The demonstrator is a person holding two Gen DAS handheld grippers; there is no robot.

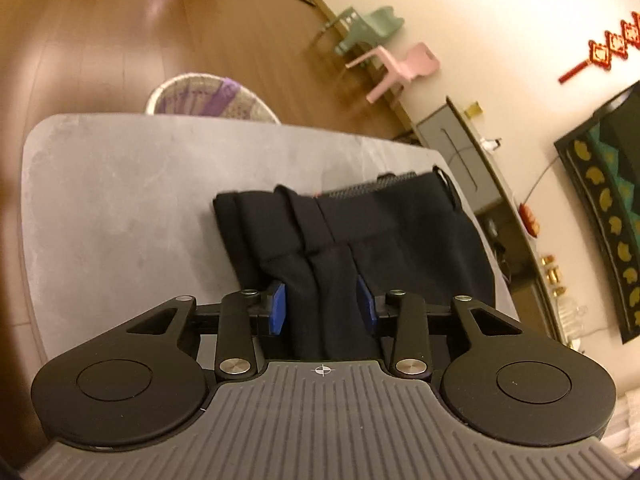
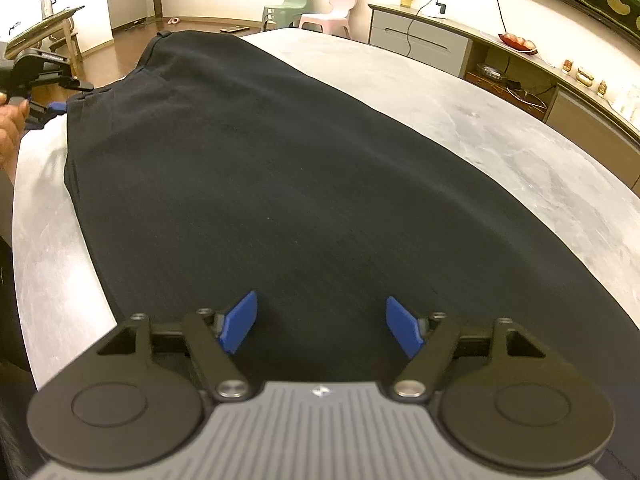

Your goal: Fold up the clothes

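**Left wrist view.** The dark garment (image 1: 400,232), a matte, finely woven cloth in black or very dark navy, lies on the bench (image 1: 120,200). The bench top is smooth, mottled grey stone with a rounded corner. At the garment's near end I see stitched seams, a belt-loop-like strip and a ribbed grey band at the far edge. I hold the left gripper (image 1: 322,300) at this end. Its blue fingers (image 1: 280,308) stand narrow, and a raised ridge of the cloth fills the gap between them and touches both pads, so I read this as a pinch on the fabric. Beyond the bench's far edge a round woven basket (image 1: 208,96) with purple in it stands on the glossy wooden floor. A green moulded chair (image 1: 368,28) and a pink one (image 1: 400,68) stand by the wall.

**Right wrist view.** The same garment spreads flat as a long, smooth panel along the bench, narrowing toward the far end. My right gripper (image 2: 320,320) sits over the near end with its blue, flat, paddle-shaped fingers (image 2: 240,324) spread wide. The cloth lies beneath and between them, but neither pad presses on it. At the far left, a hand (image 2: 10,128) carries the left gripper at the garment's side edge.
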